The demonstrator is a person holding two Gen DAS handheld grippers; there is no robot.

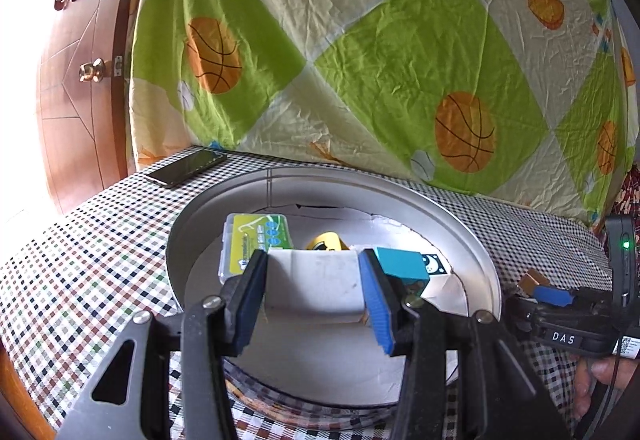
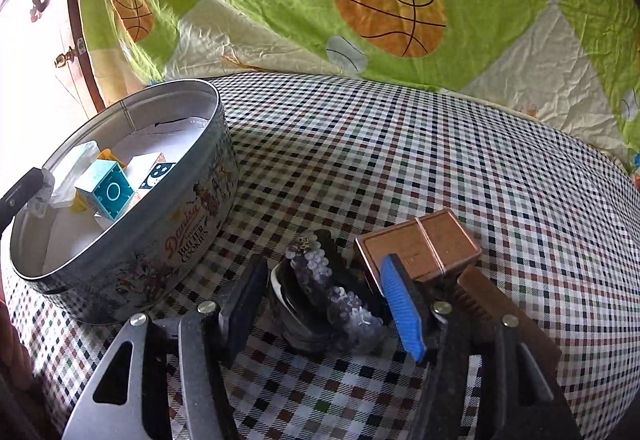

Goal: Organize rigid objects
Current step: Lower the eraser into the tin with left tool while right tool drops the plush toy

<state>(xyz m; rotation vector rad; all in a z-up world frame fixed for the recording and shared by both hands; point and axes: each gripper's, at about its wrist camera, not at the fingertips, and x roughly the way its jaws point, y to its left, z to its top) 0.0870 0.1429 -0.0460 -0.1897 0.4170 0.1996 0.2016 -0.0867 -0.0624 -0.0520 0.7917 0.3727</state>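
Observation:
A round butter cookie tin (image 1: 460, 224) (image 2: 188, 240) stands open on the checked tablecloth. Inside lie a green-yellow plastic case (image 1: 256, 236), a yellow piece (image 1: 326, 241), a teal cube (image 1: 402, 264) (image 2: 108, 194) and a black-and-white patterned block (image 2: 158, 170). My left gripper (image 1: 316, 298) is over the tin, its jaws against the sides of a white box (image 1: 320, 280). My right gripper (image 2: 324, 304) straddles a dark hair clip with purple beads (image 2: 332, 296) on the table; the jaws stand apart from it. A brown box with a rubber band (image 2: 420, 248) lies just right of it.
A black phone (image 1: 186, 168) lies at the table's far left corner. A basketball-print sheet (image 1: 360, 40) hangs behind the table. A wooden door (image 1: 76, 80) is at the left. A brown comb-like piece (image 2: 480, 296) sits beside my right finger.

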